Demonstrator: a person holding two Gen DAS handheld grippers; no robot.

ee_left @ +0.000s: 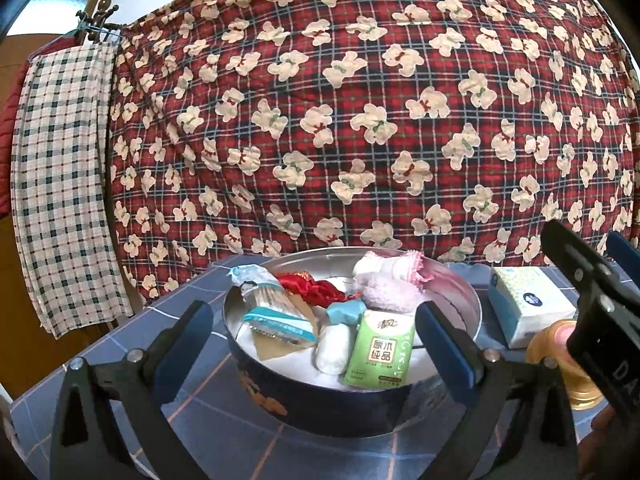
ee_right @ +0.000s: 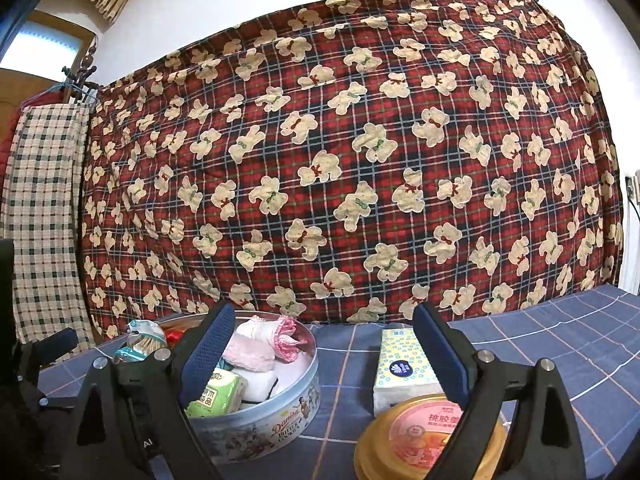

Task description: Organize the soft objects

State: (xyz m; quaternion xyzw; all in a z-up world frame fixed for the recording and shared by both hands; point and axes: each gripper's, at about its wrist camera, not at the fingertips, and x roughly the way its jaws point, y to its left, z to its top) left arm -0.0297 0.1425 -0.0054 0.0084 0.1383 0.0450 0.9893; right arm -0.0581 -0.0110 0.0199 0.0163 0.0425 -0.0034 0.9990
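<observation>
A round cookie tin (ee_left: 452, 292) (ee_right: 280, 412) on the blue checked tablecloth holds soft items: a green tissue pack (ee_left: 378, 350) (ee_right: 218, 396), pink and white socks (ee_left: 390, 280) (ee_right: 264, 344), a red cloth (ee_left: 314, 288), a bag of cotton swabs (ee_left: 268, 300) and a white roll (ee_left: 332, 350). My left gripper (ee_left: 316, 348) is open and empty, hovering over the tin's near rim. My right gripper (ee_right: 324, 356) is open and empty, above the table between the tin and a tissue box (ee_right: 402, 368) (ee_left: 528, 308).
A gold-rimmed can with a pink lid (ee_right: 424, 436) (ee_left: 556, 344) sits at the front right. A red plaid bear-print quilt (ee_left: 360, 120) hangs behind the table. A checked cloth (ee_left: 60, 184) hangs at the left.
</observation>
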